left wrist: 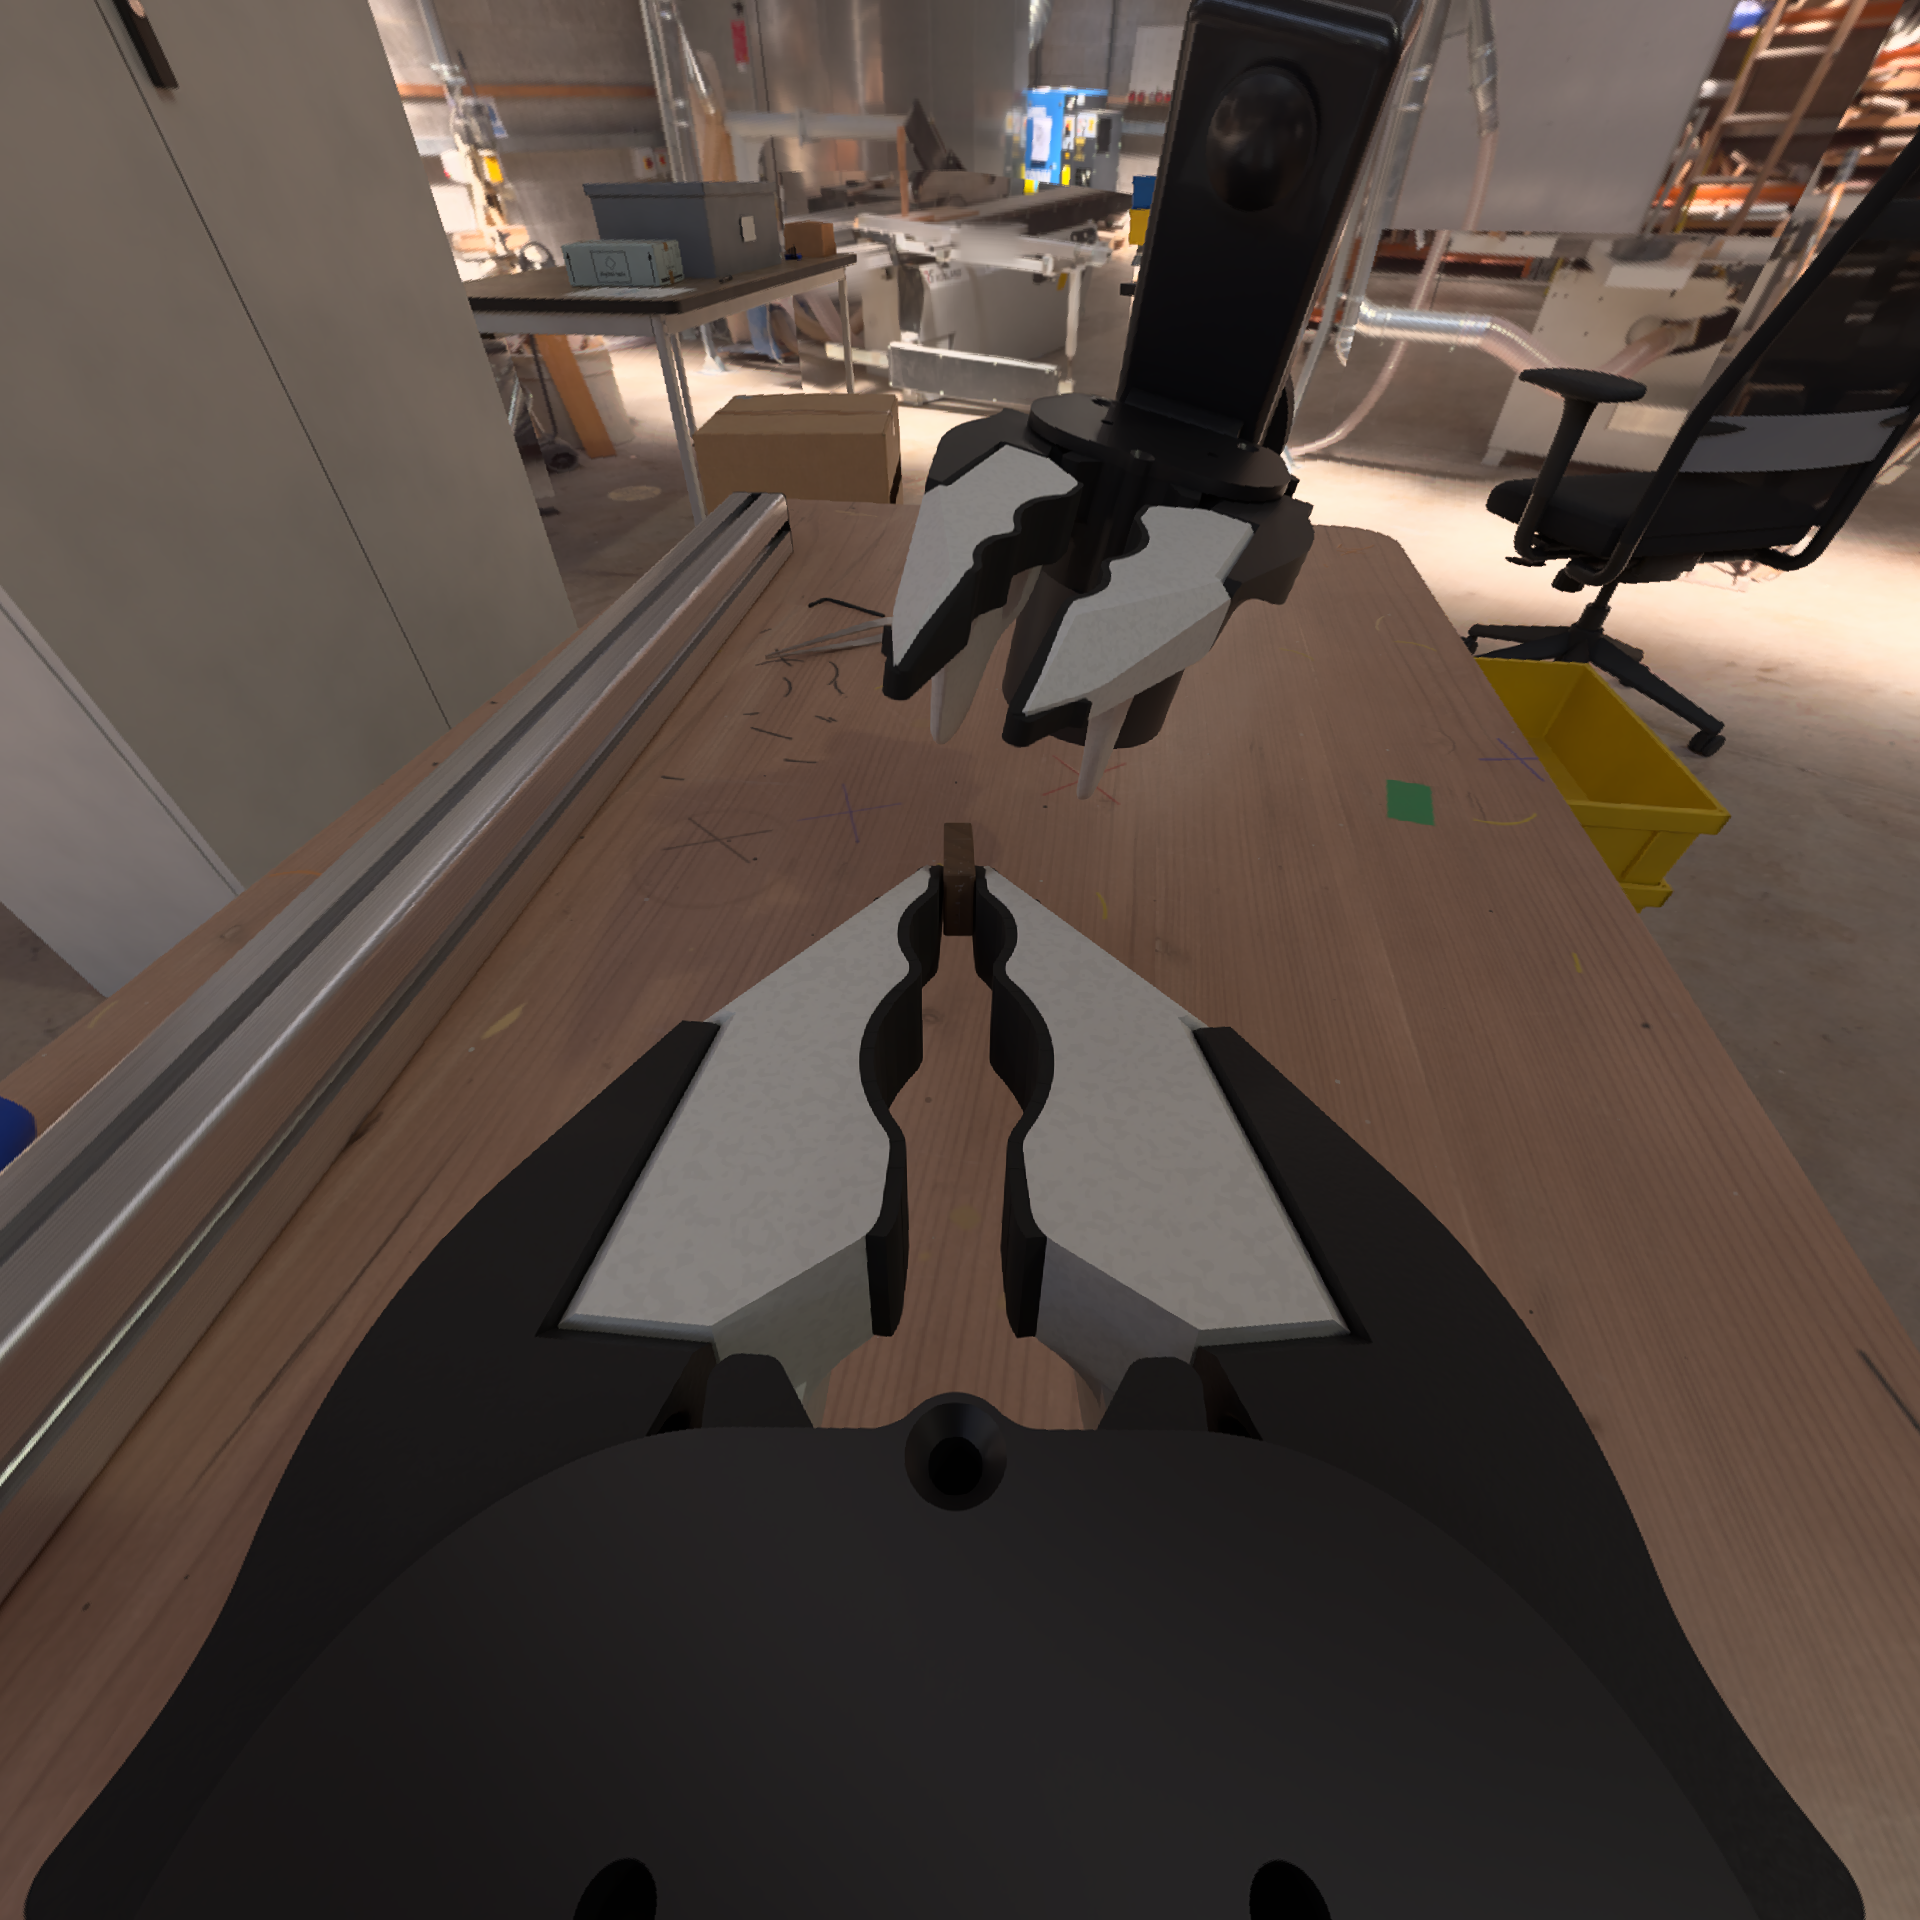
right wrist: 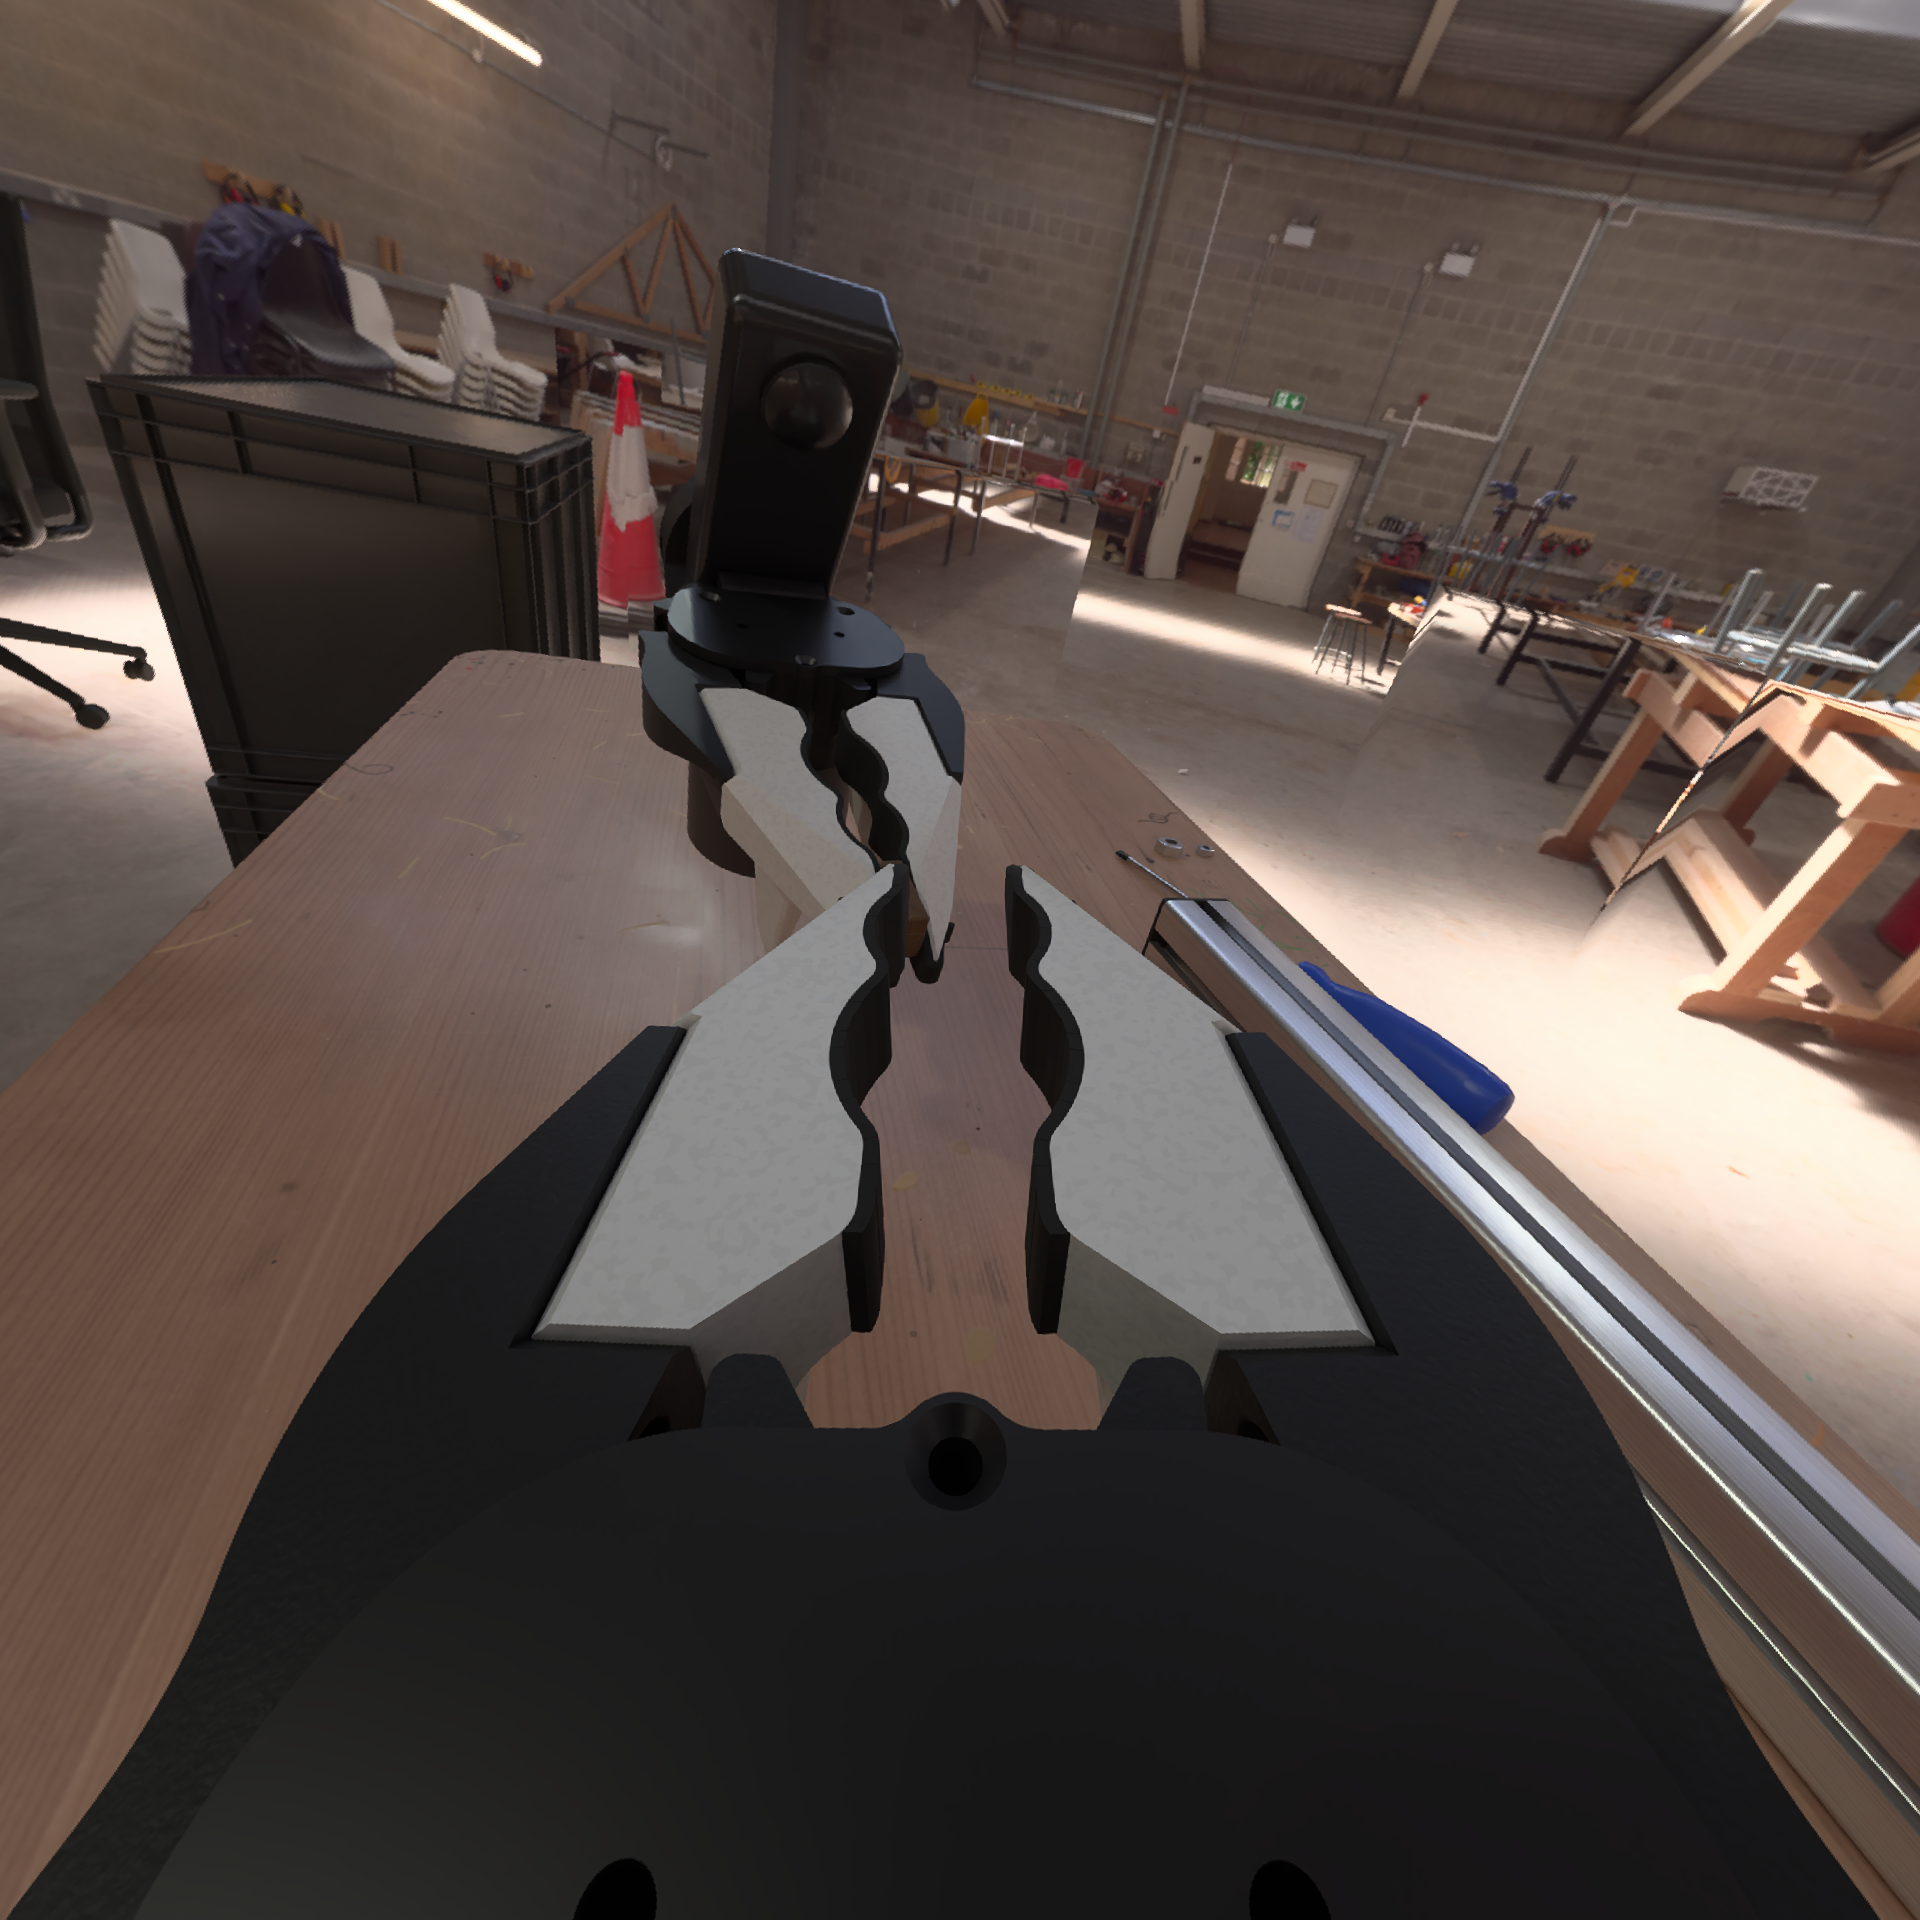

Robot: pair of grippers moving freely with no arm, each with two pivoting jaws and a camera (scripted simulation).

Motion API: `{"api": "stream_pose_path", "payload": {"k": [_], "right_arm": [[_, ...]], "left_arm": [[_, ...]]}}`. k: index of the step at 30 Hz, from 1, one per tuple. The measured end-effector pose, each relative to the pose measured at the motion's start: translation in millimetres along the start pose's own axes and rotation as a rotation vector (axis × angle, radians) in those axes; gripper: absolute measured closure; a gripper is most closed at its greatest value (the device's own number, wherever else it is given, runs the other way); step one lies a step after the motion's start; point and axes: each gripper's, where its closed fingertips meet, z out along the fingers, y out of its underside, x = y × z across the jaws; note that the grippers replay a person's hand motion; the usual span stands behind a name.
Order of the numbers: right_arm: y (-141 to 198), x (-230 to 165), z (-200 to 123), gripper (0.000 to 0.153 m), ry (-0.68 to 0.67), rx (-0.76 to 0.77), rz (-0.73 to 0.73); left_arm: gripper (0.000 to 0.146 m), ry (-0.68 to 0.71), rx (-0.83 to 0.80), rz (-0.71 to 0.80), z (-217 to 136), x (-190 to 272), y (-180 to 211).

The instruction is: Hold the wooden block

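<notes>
Workshop table [left wrist: 1247,1039], left gripper [left wrist: 957,883] clamping wooden block [left wrist: 957,883] — right gripper [right wrist: 951,883] spread, empty

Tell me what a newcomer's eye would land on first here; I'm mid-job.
First, the left gripper, its fingers closed on the small dark wooden block just above the wooden table. Next, the right gripper, which hangs open over the table right behind the block. Then the yellow bin off the table's right edge and the aluminium rail along its left.
</notes>
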Motion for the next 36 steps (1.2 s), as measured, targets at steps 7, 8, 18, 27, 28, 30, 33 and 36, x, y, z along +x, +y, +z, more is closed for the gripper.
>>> {"api": "stream_pose_path", "payload": {"k": [7,8,18,27,28,30,33,36], "right_arm": [[-0.2,-5.3,2.4,0.136,-0.02,-0.005,-0.021],[-0.3,-5.7,2.5,0.136,-0.019,-0.006,-0.025],[-2.1,-4.2,1.6,0.138,-0.004,0.003,-0.035],[-2.8,-4.1,0.8,0.139,0.0,0.005,-0.049],[-3.1,-3.3,0.6,0.139,0.005,0.007,-0.048],[-3.0,-2.7,0.9,0.138,0.011,0.008,-0.051],[-1.7,-4.8,2.9,0.136,0.001,0.0,-0.052],[-0.5,-7.0,4.2,0.136,-0.011,-0.01,-0.055]], "left_arm": [[0.142,-0.003,0.004,0.0,-0.9,-0.6,-0.8],[0.142,-0.004,0.005,0.0,-1.0,-0.6,-0.9],[0.142,-0.011,0.015,0.001,-2.4,-1.4,-2.7],[0.142,-0.02,0.013,0.001,-2.9,-2.7,-2.6],[0.142,-0.017,0.015,-0.001,-2.9,-2.5,-2.8],[0.142,-0.011,0.013,0.002,-2.1,-1.0,-2.4],[0.142,-0.004,0.003,0.012,-0.3,1.5,-1.3],[0.142,-0.005,0.002,0.013,-0.5,1.2,-1.3]]}}
